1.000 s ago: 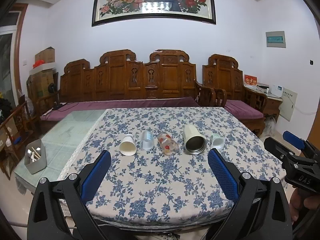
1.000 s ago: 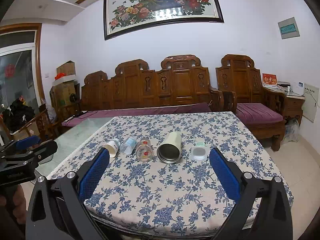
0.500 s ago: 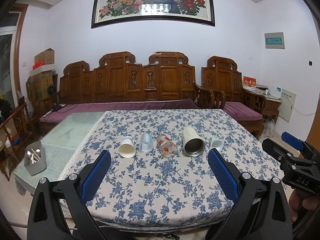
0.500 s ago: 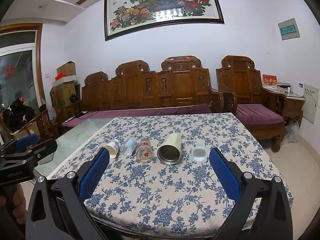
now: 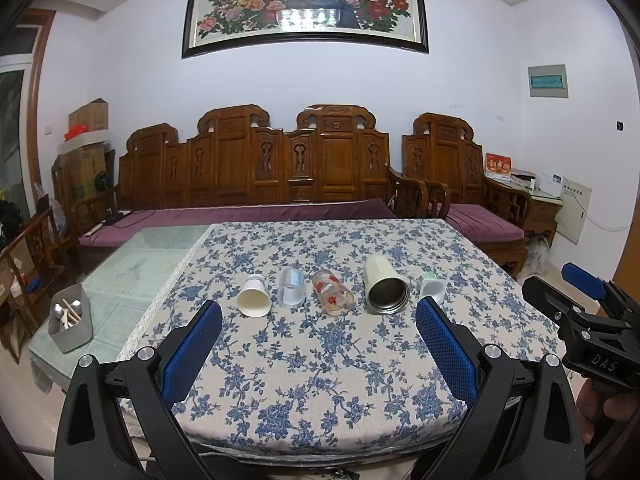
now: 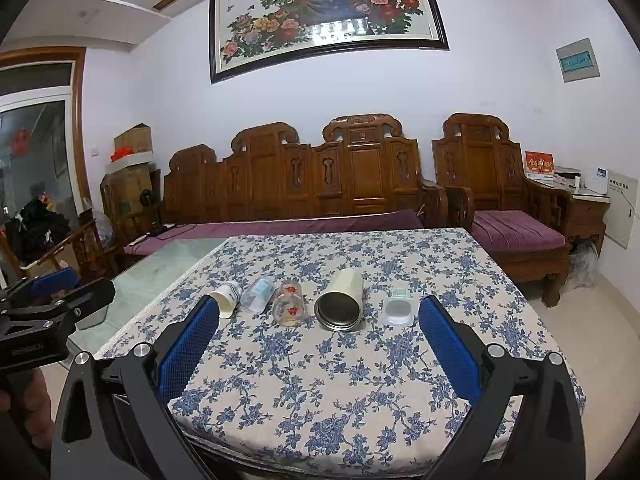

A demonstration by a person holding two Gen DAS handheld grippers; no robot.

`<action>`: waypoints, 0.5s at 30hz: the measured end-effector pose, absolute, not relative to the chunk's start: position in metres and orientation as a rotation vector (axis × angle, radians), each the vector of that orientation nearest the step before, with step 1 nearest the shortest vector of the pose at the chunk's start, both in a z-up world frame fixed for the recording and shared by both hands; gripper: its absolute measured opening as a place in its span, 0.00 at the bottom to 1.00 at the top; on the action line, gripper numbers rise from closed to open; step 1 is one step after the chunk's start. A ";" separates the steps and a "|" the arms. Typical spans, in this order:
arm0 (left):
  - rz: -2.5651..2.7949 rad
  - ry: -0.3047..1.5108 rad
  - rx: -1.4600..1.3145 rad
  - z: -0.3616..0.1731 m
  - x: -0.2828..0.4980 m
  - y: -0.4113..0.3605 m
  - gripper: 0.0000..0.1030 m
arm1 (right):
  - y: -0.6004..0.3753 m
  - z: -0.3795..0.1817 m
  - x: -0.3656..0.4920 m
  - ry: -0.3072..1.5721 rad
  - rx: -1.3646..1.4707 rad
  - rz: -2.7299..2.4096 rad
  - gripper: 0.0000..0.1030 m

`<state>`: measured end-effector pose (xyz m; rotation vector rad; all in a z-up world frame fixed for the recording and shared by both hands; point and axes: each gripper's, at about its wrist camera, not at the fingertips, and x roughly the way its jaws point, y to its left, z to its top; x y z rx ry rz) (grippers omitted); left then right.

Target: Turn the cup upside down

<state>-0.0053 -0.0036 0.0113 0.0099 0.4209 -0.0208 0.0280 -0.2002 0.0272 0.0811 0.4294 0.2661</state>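
Note:
Several cups lie on their sides in a row on the floral tablecloth (image 5: 320,368): a white paper cup (image 5: 253,302), a clear plastic cup (image 5: 291,291), a glass with red flowers (image 5: 332,298), a cream steel tumbler (image 5: 385,290) and a small white-green cup (image 5: 432,289). In the right wrist view they are the paper cup (image 6: 227,300), plastic cup (image 6: 258,295), glass (image 6: 289,308), tumbler (image 6: 340,301) and small cup (image 6: 397,307). My left gripper (image 5: 318,344) is open and empty, short of the row. My right gripper (image 6: 318,344) is open and empty, also short of it.
The table's near edge (image 5: 320,448) lies just below my fingers. A glass-topped table with a grey utensil holder (image 5: 71,323) stands at the left. A carved wooden bench (image 5: 256,168) and chair (image 5: 460,184) stand behind. My right gripper shows at the left view's right edge (image 5: 588,320).
Both views have shifted slightly; the cups sit a little lower in the right view and higher in the left view. Nothing was grasped and no cup has moved.

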 end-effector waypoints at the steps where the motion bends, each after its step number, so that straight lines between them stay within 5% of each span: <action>1: -0.020 0.421 0.010 0.011 -0.005 -0.004 0.91 | -0.201 0.029 0.028 0.430 0.081 0.266 0.98; 15: -0.025 0.411 0.014 0.020 -0.006 -0.006 0.91 | -0.201 0.030 0.027 0.427 0.083 0.267 0.98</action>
